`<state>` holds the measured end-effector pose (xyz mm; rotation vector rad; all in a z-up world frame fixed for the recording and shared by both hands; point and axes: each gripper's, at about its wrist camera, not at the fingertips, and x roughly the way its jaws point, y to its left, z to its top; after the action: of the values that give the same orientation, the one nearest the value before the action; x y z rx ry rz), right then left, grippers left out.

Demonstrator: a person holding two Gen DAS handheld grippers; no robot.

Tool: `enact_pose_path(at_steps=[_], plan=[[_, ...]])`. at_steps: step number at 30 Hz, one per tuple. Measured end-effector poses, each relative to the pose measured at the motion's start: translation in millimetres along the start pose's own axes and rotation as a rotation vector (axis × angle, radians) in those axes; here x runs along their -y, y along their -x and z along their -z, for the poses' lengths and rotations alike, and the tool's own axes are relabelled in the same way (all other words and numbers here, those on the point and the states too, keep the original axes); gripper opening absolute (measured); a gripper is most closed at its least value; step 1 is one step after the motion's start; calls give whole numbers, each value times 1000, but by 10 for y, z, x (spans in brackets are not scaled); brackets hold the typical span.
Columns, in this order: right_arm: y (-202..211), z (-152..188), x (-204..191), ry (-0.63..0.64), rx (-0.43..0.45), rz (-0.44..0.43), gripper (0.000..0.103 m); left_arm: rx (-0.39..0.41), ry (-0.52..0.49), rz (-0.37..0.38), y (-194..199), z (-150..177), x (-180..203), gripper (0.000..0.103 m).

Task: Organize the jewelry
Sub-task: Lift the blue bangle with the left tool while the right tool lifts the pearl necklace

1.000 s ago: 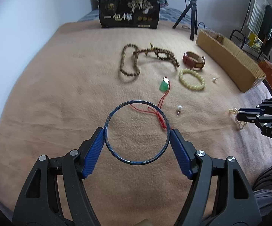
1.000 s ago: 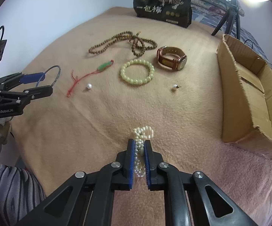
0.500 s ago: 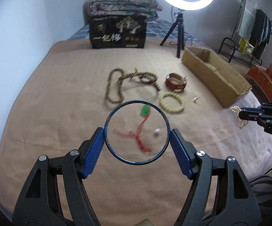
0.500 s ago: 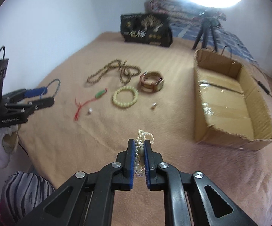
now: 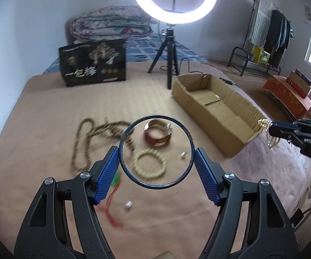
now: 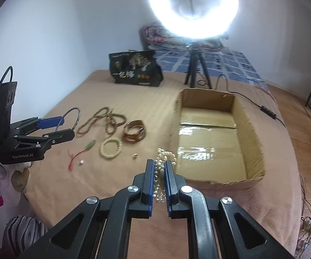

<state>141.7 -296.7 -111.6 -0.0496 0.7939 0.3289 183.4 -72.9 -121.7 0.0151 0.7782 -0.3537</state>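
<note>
My left gripper point(image 5: 156, 157) is shut on a thin dark-blue bangle point(image 5: 156, 187), held in the air above the tan blanket point(image 5: 47, 112); the same bangle point(image 6: 77, 116) shows at the left of the right wrist view. My right gripper point(image 6: 159, 165) is shut on a pearl necklace point(image 6: 165, 155), lifted beside the near left corner of an open cardboard box point(image 6: 250, 116). On the blanket lie a brown bead strand point(image 5: 84, 140), a brown leather watch point(image 5: 158, 132), a pale bead bracelet point(image 5: 150, 166), a green pendant on red cord point(image 6: 84, 150) and two loose pearl pieces point(image 6: 135, 156).
A black printed bag point(image 5: 93, 64) stands at the back of the bed. A ring light on a tripod point(image 5: 170, 49) stands behind the box. The person's striped sleeve point(image 6: 24, 231) is at lower left. A clothes rack point(image 5: 269, 34) and a red box point(image 5: 289, 95) are off to the right.
Both grippers rose with their loads. The left, with the bangle, moved over the watch and bracelet; the right carried the pearls up off the blanket towards the box.
</note>
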Motion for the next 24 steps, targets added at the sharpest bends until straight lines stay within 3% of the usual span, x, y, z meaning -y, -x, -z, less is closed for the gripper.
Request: enact_pose_path(at_steps=[13,24], plan=[[-199,-45,532,-67,8,59,7,1,-37,77,-721,-621,547,73],[-367,-12,777,-93,6,63,7,-25,-59,108,-1270,-944,1003,73]])
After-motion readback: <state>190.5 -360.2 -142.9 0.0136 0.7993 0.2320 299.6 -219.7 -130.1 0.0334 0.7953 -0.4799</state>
